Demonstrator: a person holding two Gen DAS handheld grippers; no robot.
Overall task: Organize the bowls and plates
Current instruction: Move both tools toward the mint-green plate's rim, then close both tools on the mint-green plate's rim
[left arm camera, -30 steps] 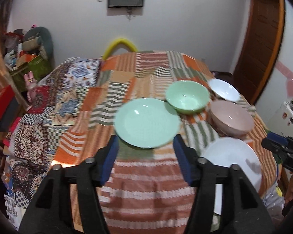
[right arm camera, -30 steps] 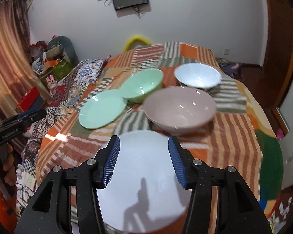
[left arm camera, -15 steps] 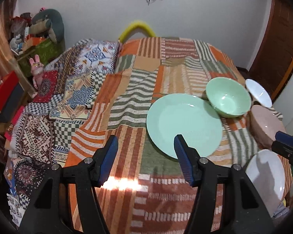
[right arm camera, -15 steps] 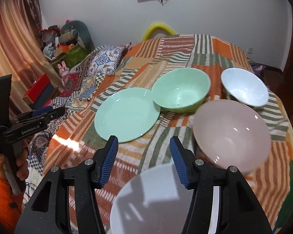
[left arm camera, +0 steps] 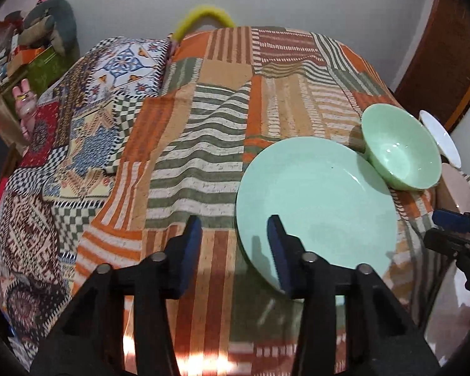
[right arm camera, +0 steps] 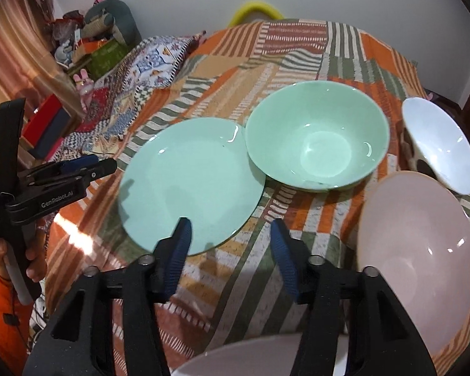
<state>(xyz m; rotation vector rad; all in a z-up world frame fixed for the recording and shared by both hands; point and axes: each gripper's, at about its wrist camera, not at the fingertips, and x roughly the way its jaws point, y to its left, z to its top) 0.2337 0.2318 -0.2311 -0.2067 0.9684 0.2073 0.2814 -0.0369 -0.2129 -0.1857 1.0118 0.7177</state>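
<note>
A green plate (left arm camera: 319, 200) (right arm camera: 191, 181) lies on the patchwork table. A green bowl (left arm camera: 401, 150) (right arm camera: 316, 138) touches its far right rim. A pink bowl (right arm camera: 420, 250) and a white bowl (right arm camera: 441, 144) stand to the right. A white plate (right arm camera: 260, 357) lies at the near edge. My left gripper (left arm camera: 235, 244) is open and empty, straddling the green plate's near left rim. It also shows in the right wrist view (right arm camera: 87, 166). My right gripper (right arm camera: 228, 244) is open and empty, low over the cloth by the green plate's near right rim.
The striped patchwork cloth (left arm camera: 203, 144) covers the round table. A patterned quilt (left arm camera: 78, 119) covers a surface to the left. Boxes and soft toys (right arm camera: 103, 37) sit at the far left wall. A wooden door (left arm camera: 448, 50) stands at the right.
Both grippers have moved forward and down toward the green plate. The left gripper's jaws have narrowed somewhat and now straddle the plate's rim. The white plate has dropped below the right gripper.
</note>
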